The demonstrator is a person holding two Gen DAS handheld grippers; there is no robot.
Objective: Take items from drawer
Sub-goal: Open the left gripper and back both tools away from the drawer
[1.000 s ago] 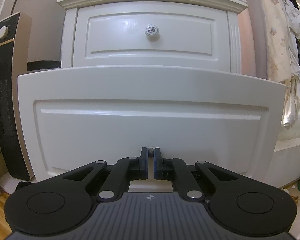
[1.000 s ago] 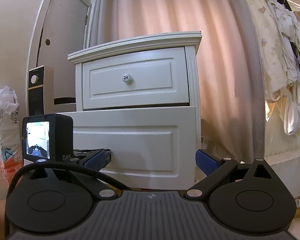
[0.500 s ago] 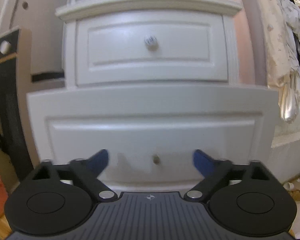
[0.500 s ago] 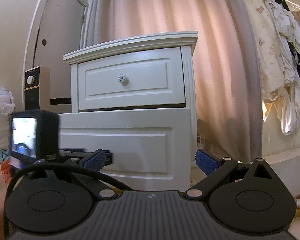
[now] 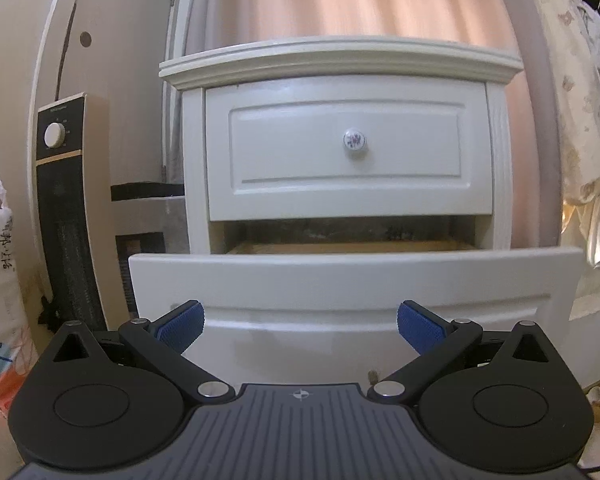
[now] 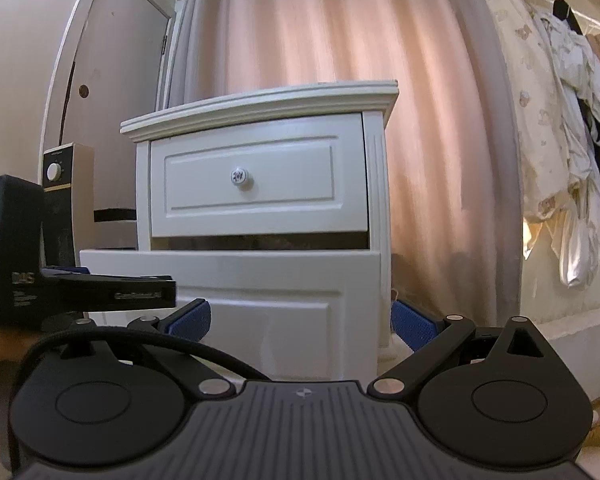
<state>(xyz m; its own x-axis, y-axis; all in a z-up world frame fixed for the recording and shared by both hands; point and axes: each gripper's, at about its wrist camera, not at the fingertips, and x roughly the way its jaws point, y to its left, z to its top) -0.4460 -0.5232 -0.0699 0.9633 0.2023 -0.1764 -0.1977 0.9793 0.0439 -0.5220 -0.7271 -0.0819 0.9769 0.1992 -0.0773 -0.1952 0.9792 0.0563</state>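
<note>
The wooden two-drawer nightstand point(image 5: 340, 168) was cream-white; its round ceramic knob point(image 5: 355, 139) bore a purple floral pattern. The pleated fabric curtain point(image 6: 420, 60) was pink-beige.

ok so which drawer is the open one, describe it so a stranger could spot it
Find the white nightstand in front of the pink curtain. It has two drawers; the open one is the lower drawer, pulled forward, while the upper drawer with the round knob sits flush.

Only way in is that slim gap point(image 5: 340, 236) mid-frame, between the shut top drawer point(image 5: 348, 152) and the pulled-out lower drawer point(image 5: 352, 276).
</note>
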